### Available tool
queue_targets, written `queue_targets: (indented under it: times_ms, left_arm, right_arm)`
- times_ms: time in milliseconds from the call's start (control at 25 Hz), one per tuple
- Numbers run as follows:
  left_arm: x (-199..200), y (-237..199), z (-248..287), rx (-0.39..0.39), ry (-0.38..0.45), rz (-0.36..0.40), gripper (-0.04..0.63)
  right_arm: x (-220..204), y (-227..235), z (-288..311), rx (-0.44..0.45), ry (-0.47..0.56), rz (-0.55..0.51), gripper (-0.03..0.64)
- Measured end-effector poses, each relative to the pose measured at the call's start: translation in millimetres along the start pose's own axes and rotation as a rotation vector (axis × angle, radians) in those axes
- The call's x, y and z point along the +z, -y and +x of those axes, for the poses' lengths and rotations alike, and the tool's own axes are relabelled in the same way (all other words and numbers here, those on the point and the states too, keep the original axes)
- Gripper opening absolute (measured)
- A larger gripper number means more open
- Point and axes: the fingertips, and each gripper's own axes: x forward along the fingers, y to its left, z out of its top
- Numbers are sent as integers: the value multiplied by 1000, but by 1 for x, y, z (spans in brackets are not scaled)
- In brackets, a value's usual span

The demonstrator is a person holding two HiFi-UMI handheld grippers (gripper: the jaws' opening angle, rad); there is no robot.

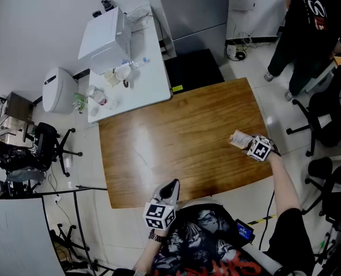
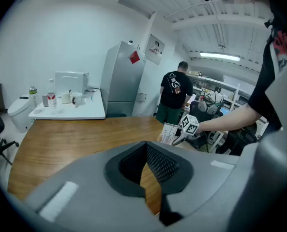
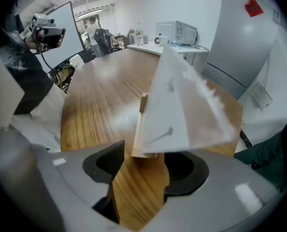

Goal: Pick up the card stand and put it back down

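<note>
Judging from the right gripper view, the card stand (image 3: 177, 105) is sat between the jaws of the right gripper (image 3: 143, 154) but isn't clamped. The jaws are spread wide, and bare wood can be seen left of the stand's wooden base. The left gripper (image 2: 146, 146) is closed tip to tip on nothing and is held by the near edge of the table (image 1: 176, 131), well apart from the stand.

Biggest risk, it's reckoned: the white card is tilted, so if the card gets pinched instead of the base, it could be bent or pulled out of its slot. With an off-centre close, the stand could also be shoved or tipped. It's parked near the table's right edge, so it could be knocked to the floor by an outward nudge. Plenty of bare tabletop is left toward the middle. Office chairs (image 1: 325, 119) and a standing person (image 1: 308, 27) are crowded beyond that right edge.
</note>
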Motion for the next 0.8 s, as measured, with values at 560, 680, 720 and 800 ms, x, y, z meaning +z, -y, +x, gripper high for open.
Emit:
queue_targets:
  times_ms: [560, 680, 720, 800]
  left_arm:
    - [4, -8, 13, -24, -2, 25, -2]
    - [5, -9, 16, -45, 4, 26, -2]
    - [6, -8, 17, -53, 6, 27, -2]
    - [8, -6, 16, -68, 11, 35, -2]
  right_arm:
    - [77, -57, -41, -19, 298, -33, -8]
    - [85, -86, -49, 16, 312, -69, -8]
    - [83, -91, -47, 19, 307, -65, -8]
    - [78, -92, -47, 10, 312, -17, -8]
